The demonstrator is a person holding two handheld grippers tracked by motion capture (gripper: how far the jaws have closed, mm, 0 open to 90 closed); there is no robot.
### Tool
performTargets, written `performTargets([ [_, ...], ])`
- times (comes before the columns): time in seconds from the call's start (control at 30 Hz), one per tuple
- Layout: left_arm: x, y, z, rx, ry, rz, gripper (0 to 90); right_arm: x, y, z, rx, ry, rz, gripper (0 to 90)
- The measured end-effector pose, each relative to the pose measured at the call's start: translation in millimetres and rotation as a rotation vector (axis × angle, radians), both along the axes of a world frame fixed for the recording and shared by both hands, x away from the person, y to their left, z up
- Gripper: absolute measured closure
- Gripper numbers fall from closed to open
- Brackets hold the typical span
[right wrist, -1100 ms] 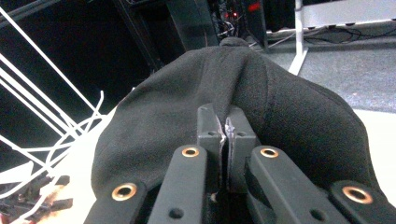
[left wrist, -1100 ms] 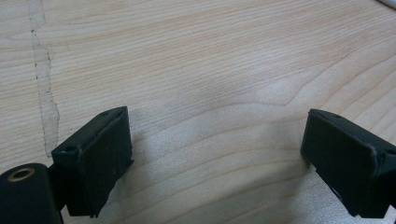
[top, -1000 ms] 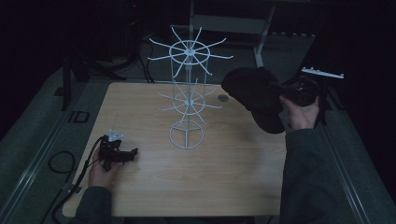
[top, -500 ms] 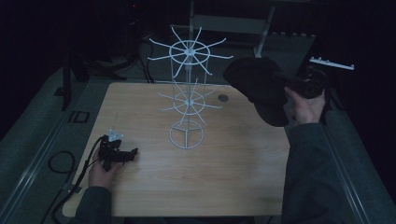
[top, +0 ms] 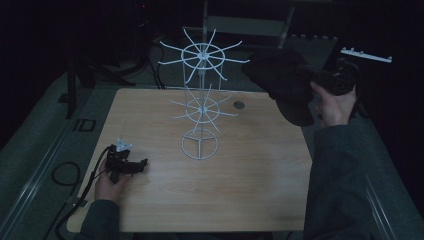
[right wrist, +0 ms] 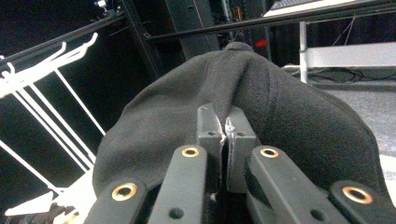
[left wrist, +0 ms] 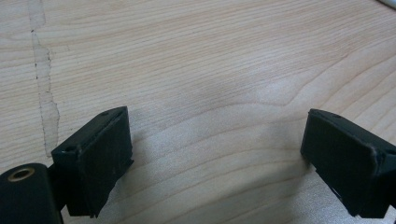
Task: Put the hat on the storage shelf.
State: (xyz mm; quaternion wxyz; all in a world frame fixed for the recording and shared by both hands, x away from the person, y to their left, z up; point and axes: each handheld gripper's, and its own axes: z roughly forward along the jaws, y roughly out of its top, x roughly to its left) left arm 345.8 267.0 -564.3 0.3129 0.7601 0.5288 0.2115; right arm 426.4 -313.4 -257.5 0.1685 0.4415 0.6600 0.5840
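Nearest the person, the left gripper (top: pixel 131 165) rests low on the wooden table (top: pixel 250 200) at its front left, held by the left hand (top: pixel 111 181). In the left gripper view its jaws stand wide apart over bare wood grain, grasping nothing. Farther in, a white wire rack (top: pixel 201 107) stands upright mid-table, its ring base on the wood and two tiers of spokes above. Beyond and to the right, the right hand (top: pixel 336 104) raises the right gripper (right wrist: pixel 226 128) above the table's far right edge. Its jaws are clenched on a fold of a dark cap (top: pixel 285 82), which hangs just beside the rack's upper spokes. No writing is legible.
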Motion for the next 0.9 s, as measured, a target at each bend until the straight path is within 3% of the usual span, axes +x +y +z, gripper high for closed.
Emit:
performTargets([
  [0.4, 0.0, 0.2, 0.1, 0.003, 0.001, -0.002, 9.6, -0.3, -0.5, 26.8, 0.008, -0.044, 0.008, 87.3],
  [0.9, 0.0, 0.2, 0.2, 0.003, 0.002, -0.002, 9.6, 2.8, -5.1, 31.7, 0.073, -0.058, 0.017, 87.3],
])
